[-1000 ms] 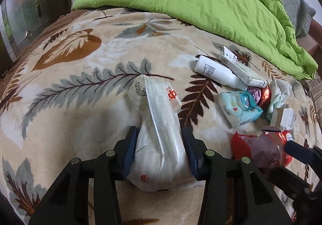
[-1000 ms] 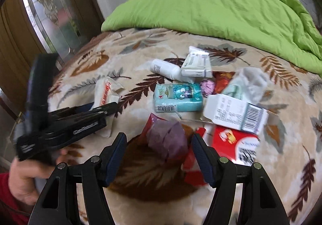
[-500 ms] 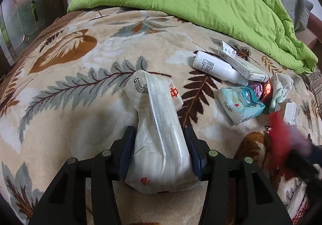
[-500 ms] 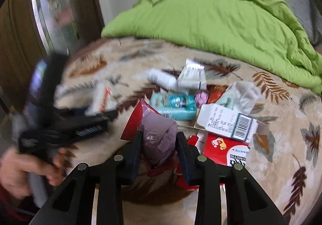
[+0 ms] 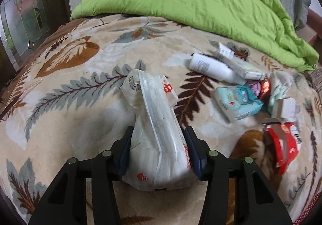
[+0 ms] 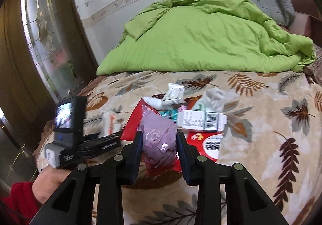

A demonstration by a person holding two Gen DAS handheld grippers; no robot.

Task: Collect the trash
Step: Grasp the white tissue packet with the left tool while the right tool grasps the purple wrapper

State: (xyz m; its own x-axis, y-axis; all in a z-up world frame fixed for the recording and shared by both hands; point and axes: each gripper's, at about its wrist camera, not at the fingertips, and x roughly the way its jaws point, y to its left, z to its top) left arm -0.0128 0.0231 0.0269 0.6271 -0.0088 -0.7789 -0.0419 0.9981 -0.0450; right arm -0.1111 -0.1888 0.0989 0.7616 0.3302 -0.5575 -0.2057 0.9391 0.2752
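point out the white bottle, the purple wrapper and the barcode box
white bottle (image 5: pixel 211 68), left wrist view, middle of body
purple wrapper (image 6: pixel 159 138), right wrist view, front face
barcode box (image 6: pixel 203 119), right wrist view, printed side

Red "中" on white wrapper (image 5: pixel 159 128)

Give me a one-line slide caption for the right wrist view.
Right gripper clamps a crumpled purple-and-red wrapper above the leaf-patterned blanket.
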